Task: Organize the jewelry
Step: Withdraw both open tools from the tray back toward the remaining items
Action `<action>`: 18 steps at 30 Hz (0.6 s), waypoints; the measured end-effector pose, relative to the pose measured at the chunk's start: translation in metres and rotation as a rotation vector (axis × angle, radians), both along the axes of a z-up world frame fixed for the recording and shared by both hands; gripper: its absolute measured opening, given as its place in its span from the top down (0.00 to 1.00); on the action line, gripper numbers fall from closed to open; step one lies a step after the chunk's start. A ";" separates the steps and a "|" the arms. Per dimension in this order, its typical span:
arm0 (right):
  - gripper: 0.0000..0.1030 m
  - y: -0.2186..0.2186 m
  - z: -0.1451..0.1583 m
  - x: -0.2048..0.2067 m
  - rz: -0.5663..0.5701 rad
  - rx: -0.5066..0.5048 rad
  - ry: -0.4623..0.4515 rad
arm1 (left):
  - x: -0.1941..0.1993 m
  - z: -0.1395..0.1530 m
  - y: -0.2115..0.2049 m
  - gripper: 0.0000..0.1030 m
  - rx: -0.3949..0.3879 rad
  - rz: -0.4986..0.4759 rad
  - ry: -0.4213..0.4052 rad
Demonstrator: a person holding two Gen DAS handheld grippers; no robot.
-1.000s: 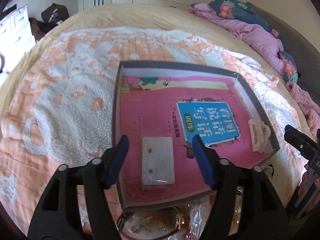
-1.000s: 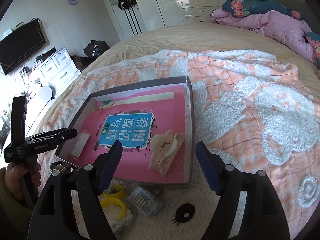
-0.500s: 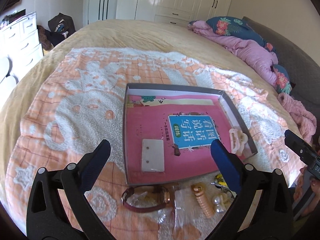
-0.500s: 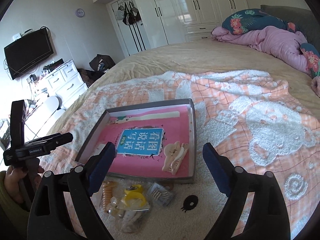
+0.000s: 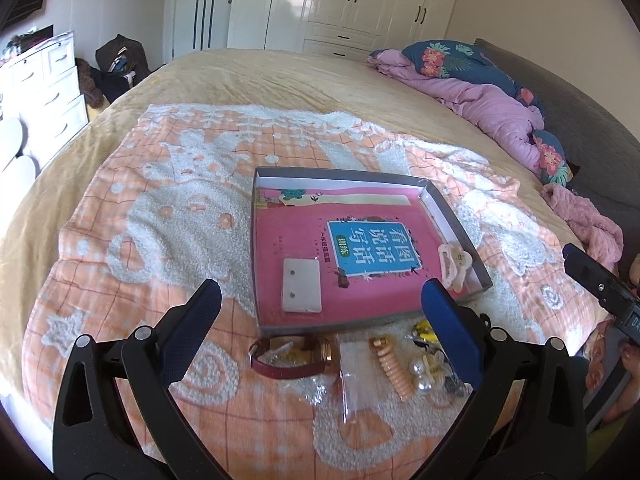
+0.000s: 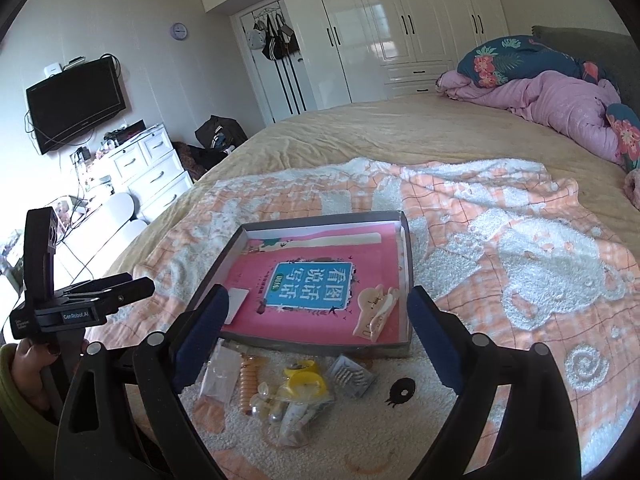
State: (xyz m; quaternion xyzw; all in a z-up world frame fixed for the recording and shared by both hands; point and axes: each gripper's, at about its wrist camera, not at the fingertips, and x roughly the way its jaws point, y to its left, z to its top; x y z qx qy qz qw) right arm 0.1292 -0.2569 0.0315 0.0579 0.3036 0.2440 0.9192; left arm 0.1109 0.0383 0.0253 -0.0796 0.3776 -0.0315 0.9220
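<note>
Left wrist view: left gripper [image 5: 320, 296] spread wide, empty, right gripper [image 6: 316, 308] likewise; best drop onto watch [image 5: 290, 356], pinch strap, lift into tray [image 5: 256, 280].

Place: a home bedroom.
Landmark: a large bed [image 6: 400, 132] is seen.
Beyond the bed: white wardrobes [image 6: 400, 28] are lined up.
Left of the bed: a wall-mounted television [image 6: 76, 102] is hung above a white dresser [image 6: 148, 168].
</note>
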 end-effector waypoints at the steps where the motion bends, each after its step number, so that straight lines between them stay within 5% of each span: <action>1: 0.09 0.000 0.002 -0.002 0.002 0.001 -0.004 | -0.002 0.001 0.000 0.09 -0.002 -0.002 -0.001; 18: 0.07 0.002 0.006 -0.032 0.019 -0.001 -0.007 | -0.038 -0.002 -0.012 0.09 0.029 -0.038 0.003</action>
